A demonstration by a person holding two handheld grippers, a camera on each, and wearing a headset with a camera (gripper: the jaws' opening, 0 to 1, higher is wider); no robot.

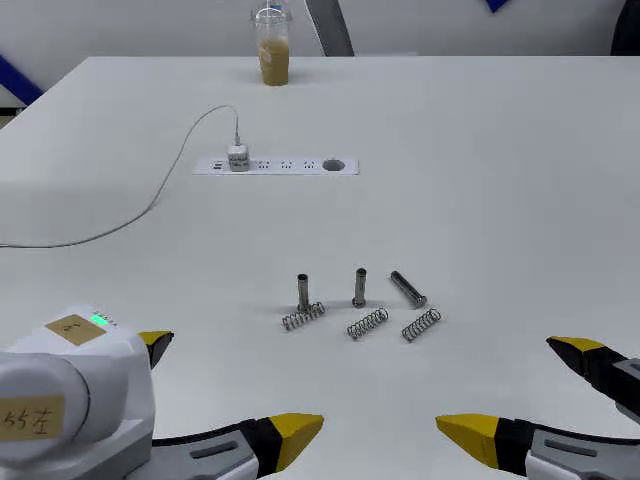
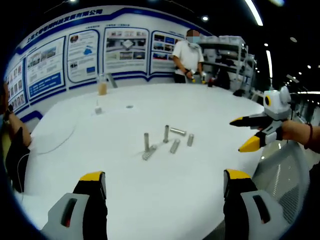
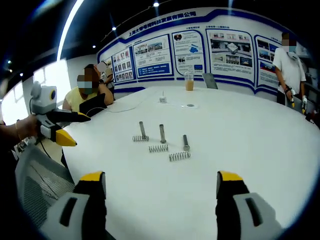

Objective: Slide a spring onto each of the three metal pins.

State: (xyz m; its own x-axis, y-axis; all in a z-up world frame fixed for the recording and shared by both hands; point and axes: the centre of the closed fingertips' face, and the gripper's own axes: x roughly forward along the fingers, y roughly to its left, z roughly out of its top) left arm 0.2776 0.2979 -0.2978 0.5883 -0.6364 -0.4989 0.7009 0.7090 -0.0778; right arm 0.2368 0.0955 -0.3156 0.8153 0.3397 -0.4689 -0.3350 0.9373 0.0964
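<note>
Pins first, in the head view: on the white table the left pin and middle pin stand upright, while the right pin lies on its side. Just nearer me lie the left spring, middle spring and right spring, none on a pin. My left gripper and right gripper hover near the table's near edge, jaws spread wide, holding nothing. Farther back sit a power strip and a cup of beige drink. In the left gripper view my jaws gape wide, pins and springs well ahead between them; the right gripper enters from the right, also open. In the right gripper view my jaws stand equally wide, with the left gripper open at the left.
</note>
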